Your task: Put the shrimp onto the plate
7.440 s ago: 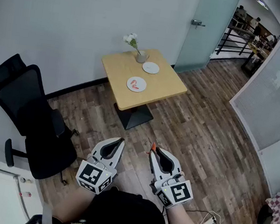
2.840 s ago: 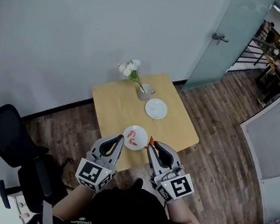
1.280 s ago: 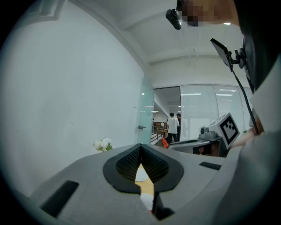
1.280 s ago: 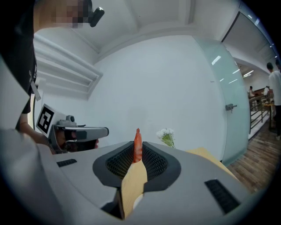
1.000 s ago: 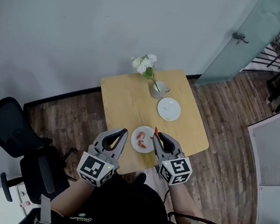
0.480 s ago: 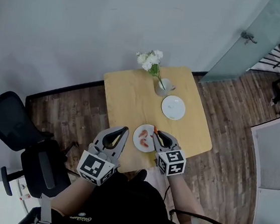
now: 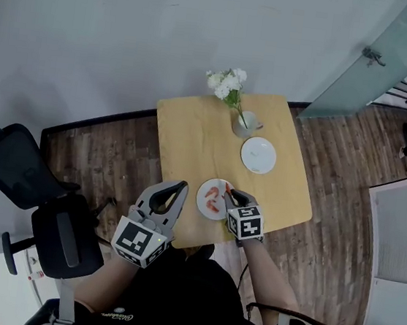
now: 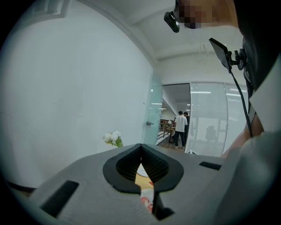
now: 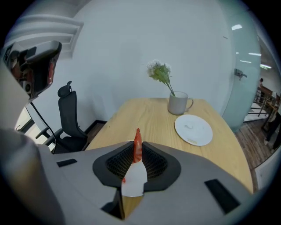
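Wooden table (image 7: 191, 142), square and pale, spreads out ahead of both hand-held grippers. A black office chair (image 7: 34, 196) stands on the floor off to the left of the left hand-held gripper (image 7: 176, 189).

The left hand-held gripper hovers over the table's near edge. Its jaws are closed tip to tip with nothing between them. In the left gripper view, the gap behind the tips shows only tabletop and part of a plate below.

The right hand-held gripper (image 7: 228, 191) is just to the right of the left one. Its jaws are clamped on 1 red shrimp (image 9: 137, 145), whose thin end pokes up past the jaw tips. This hand-held gripper is over the right edge of the near white plate (image 7: 205, 197), which sits between the 2 hand-held grippers. The plate shows white directly under the jaws in the right gripper view. More red shrimp (image 7: 213, 206) lie on that plate, just left of the right hand-held gripper's tips.

A 2nd white plate (image 9: 193, 128), bare, lies farther ahead and to the right of the right hand-held gripper. Beyond it stands a grey mug (image 9: 178, 103) holding white flowers (image 9: 159, 70).
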The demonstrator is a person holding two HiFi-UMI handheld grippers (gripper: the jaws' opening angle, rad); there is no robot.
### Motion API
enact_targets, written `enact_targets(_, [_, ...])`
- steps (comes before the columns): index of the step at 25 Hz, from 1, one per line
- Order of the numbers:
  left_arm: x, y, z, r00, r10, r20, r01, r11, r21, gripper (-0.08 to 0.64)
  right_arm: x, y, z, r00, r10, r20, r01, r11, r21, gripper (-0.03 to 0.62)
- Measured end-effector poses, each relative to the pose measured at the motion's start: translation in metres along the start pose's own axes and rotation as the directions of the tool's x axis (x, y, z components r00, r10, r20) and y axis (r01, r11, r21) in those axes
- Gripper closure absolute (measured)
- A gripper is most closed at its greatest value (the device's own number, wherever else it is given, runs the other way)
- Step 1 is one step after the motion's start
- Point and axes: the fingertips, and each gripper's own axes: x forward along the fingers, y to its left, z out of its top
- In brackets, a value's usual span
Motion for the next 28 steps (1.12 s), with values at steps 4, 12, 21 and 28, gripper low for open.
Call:
enact_targets(4, [0.0,0.001,-0.003,1.0,0.008,-0.004,-0.008,1.0,-0.005,0.557,0.017,-0.005,-0.016,0.996,-0.003,-0.093,0.002,1.0,-0.01,0.534])
enact_targets(12, [-0.002,0.004,-0.007,1.0,0.02,-0.009,-0.021,1.0,-0.01,0.557,0.039,-0.009,-0.045,0.971,-0.026,-0.239,0.014,0.999,-0.052,0.534])
enact_targets(21, [-0.009,0.009,-0.009,0.999,0.035,-0.014,-0.035,0.999,-0.01,0.557,0.052,-0.008,-0.066,0.945,-0.044,-0.324,0.019,0.997,-0.078,0.534])
enact_targets(28, [-0.014,0.011,-0.009,0.999,0.036,-0.015,-0.036,0.999,-0.007,0.557,0.059,-0.008,-0.068,0.931,-0.048,-0.362,0.016,0.996,-0.09,0.534])
